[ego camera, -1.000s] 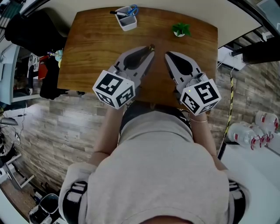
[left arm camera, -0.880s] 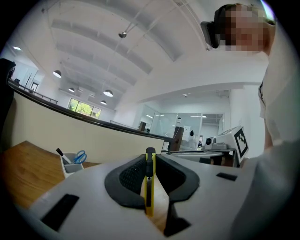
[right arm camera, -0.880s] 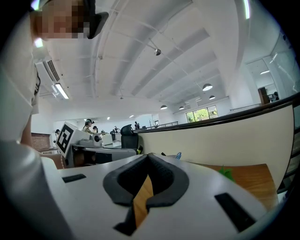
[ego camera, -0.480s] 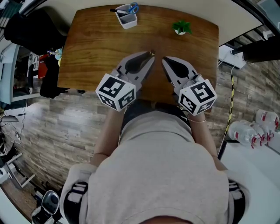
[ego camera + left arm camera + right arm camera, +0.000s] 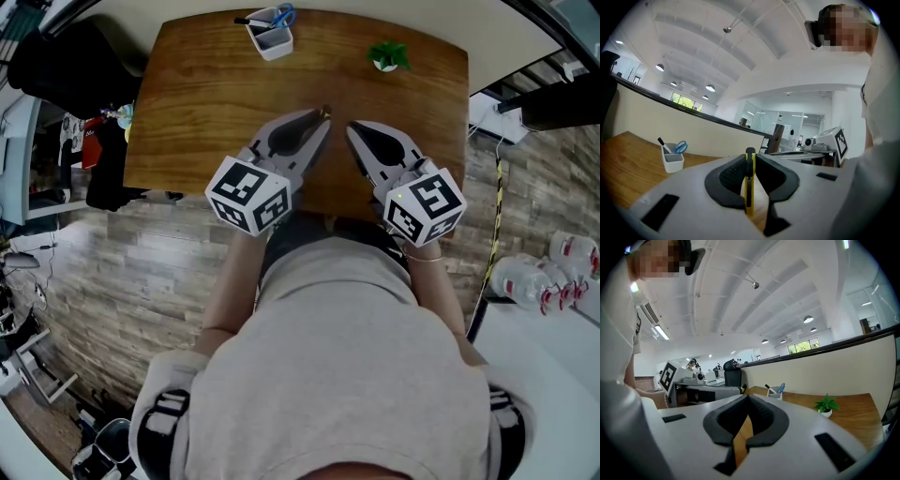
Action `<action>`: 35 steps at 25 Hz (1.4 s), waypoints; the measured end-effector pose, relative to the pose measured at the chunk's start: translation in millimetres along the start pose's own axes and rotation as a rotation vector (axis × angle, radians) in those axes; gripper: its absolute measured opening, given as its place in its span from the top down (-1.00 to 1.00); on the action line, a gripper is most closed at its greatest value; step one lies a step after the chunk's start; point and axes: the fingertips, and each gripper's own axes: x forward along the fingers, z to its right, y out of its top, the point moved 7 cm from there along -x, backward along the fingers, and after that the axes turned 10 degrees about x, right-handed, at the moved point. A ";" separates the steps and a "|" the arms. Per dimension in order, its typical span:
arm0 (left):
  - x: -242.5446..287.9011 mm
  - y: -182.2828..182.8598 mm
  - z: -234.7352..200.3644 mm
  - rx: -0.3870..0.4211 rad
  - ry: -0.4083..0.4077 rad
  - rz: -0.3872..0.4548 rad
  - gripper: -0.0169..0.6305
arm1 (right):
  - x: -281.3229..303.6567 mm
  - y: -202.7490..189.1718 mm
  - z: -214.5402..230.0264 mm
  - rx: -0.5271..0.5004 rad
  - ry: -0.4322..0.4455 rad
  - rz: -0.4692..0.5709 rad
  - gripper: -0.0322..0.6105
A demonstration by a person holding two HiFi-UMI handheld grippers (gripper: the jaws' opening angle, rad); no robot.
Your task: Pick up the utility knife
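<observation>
My left gripper [image 5: 750, 157] is clamped on the slim yellow-and-black utility knife [image 5: 749, 183] — the knife sits edge-on between the pads, its long axis seemingly running along the jaws, one end poking past the tips. So the knife is already in the left gripper; my right gripper [image 5: 746, 397] sits just beside it, closed on nothing. Both hover over the brown wooden table [image 5: 216, 103] — beyond it, grey plank floor [image 5: 112, 272].
</observation>
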 end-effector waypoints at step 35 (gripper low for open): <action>1.5 -4.9 5.6 -0.013 -0.019 -0.016 0.71 | -2.6 -2.0 0.0 -0.016 -0.014 0.001 0.86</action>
